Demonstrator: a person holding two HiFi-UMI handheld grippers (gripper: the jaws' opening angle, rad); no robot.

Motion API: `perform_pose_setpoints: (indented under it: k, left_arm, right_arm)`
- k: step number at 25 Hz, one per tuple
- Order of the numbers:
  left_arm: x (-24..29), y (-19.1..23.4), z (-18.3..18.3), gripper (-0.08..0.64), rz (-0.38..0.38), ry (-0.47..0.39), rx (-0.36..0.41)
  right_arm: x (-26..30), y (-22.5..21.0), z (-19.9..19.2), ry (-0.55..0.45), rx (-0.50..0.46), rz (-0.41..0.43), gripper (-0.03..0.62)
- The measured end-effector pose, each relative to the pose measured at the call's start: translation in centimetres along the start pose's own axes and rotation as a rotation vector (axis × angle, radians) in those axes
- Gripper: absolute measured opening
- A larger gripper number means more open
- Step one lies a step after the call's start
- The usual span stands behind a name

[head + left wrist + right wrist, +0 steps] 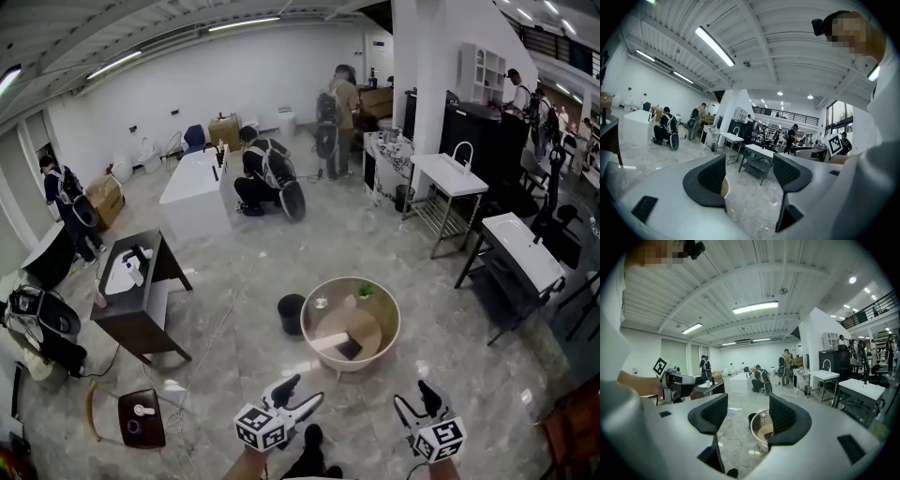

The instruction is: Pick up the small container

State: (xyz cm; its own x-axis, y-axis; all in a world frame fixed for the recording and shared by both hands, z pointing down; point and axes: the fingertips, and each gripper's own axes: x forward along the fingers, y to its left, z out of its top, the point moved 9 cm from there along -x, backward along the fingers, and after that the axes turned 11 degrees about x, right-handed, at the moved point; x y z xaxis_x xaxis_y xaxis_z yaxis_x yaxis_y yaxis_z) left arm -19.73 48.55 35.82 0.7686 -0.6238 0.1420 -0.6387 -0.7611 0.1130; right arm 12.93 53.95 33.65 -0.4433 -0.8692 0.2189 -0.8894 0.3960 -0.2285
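Observation:
A small black container (292,313) stands on the marble floor, touching the left side of a round beige tub (382,339). Inside the tub lie a small clear jar (321,303), a green item (366,292) and a black square piece (349,349). My left gripper (298,394) and right gripper (414,401) hover low in the head view, short of the tub, both open and empty. In the right gripper view the black container (751,417) and the tub (756,426) show between the open jaws of the right gripper (747,416). The left gripper (750,176) points at bare floor.
A dark vanity cabinet (141,295) stands at the left and a brown stool (142,418) at the lower left. White sinks on stands (452,176) (525,249) line the right. A white bathtub (192,192) and a crouching person (262,173) are farther back.

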Motion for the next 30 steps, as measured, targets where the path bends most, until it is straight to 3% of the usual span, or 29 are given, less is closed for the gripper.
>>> perform_pose_setpoints:
  k: [12,30]
  left_arm:
    - [6.2,9.5,1.1,0.323,-0.037,0.008,-0.025]
    - [14.3,23.1,2.3,0.319,-0.144,0.01,-0.053]
  right_arm:
    - [10.5,-2.1,2.5,0.03,0.004,-0.028,0.285]
    - [22.9,-4.6,5.1,0.023,0.03,-0.139,0.273]
